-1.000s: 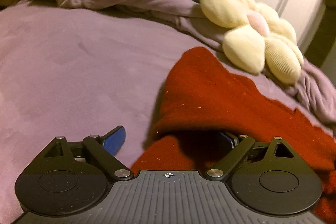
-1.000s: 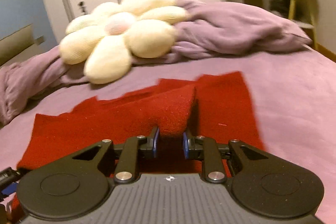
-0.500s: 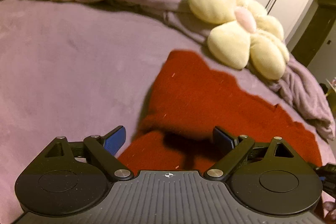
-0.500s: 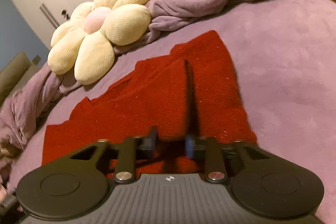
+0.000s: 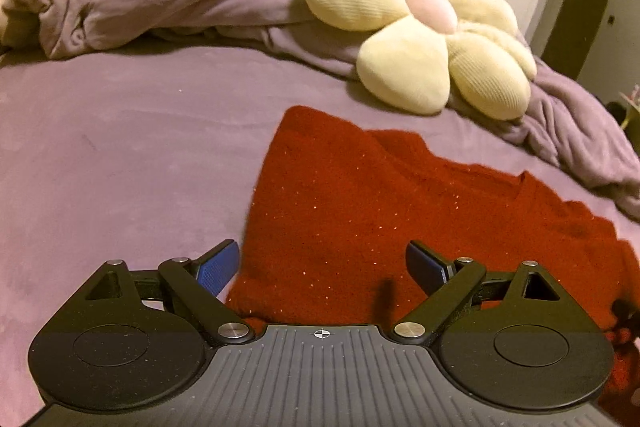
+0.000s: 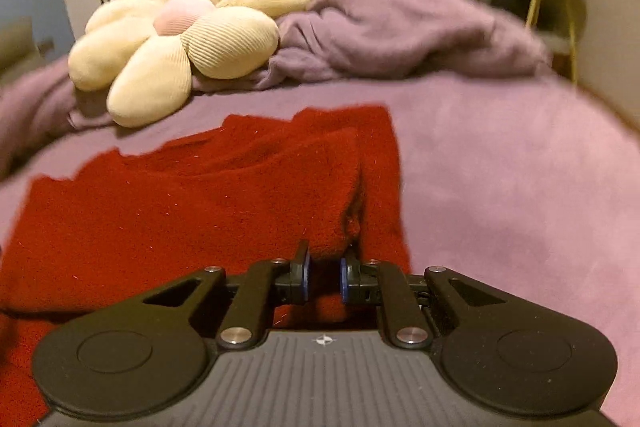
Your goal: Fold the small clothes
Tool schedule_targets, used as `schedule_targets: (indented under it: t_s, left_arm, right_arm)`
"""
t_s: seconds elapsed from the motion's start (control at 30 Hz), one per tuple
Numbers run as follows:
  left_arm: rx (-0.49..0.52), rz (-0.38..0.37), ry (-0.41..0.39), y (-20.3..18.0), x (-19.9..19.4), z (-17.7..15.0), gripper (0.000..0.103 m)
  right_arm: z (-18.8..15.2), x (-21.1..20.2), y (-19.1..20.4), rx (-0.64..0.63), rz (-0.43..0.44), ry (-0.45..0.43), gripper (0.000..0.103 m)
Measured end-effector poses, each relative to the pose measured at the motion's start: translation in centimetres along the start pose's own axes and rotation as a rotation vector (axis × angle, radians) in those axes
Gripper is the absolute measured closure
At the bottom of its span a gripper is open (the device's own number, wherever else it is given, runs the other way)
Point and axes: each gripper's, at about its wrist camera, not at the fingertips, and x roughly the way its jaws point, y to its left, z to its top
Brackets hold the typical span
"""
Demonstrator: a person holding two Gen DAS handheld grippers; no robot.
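Nearest the right wrist camera, the right gripper (image 6: 323, 277) is angling down at the bed, its jaws having just been closing and now pinching a raised ridge of the fuzzy red knitted garment (image 6: 208, 203), while the left gripper (image 5: 322, 263) is tilting down over the same garment's flattened side with jaws spread wide and nothing between its blue pads (image 5: 218, 265). The garment is lying on the mauve bedspread (image 5: 120, 147) only partly folded, so, as I judge it, most folds are still remaining. Beyond it, a cream flower-shaped cushion (image 6: 180, 35) is resting against a crumpled mauve blanket (image 6: 400, 31).

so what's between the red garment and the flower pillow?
Bare purple bedspread only, between red garment and flower pillow; both wrist views show it.
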Motion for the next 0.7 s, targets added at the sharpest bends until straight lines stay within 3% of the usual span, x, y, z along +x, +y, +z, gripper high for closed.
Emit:
schedule_targets:
  t_s: [0.13, 0.23, 0.33, 0.4, 0.6, 0.7]
  left_arm:
    - [0.018, 0.016, 0.008, -0.1, 0.5, -0.1, 0.009]
    - [0.032, 0.026, 0.033, 0.0, 1.1, -0.1, 0.009]
    - [0.045, 0.02, 0.031, -0.2, 1.2, 0.0, 0.009]
    - [0.059, 0.027, 0.01, -0.7, 1.3, 0.2, 0.008]
    - [0.09, 0.051, -0.014, -2.7, 3.6, 1.0, 0.007]
    - [0.1, 0.082, -0.031, -2.6, 5.6, 1.4, 0.006]
  right_arm:
    - [0.1, -0.1, 0.8, -0.077, -0.09, -0.061, 0.092]
    - [0.0, 0.8, 0.4, -0.092, -0.078, -0.018, 0.091]
    - [0.7, -0.5, 0.7, -0.111, -0.138, -0.062, 0.074]
    - [1.3, -1.6, 1.3, -0.11, -0.163, -0.131, 0.074]
    - [2.0, -1.0, 7.3, -0.184, 0.159, -0.141, 0.076]
    - [2.1, 0.9, 10.0, -0.237, 0.174, -0.134, 0.077]
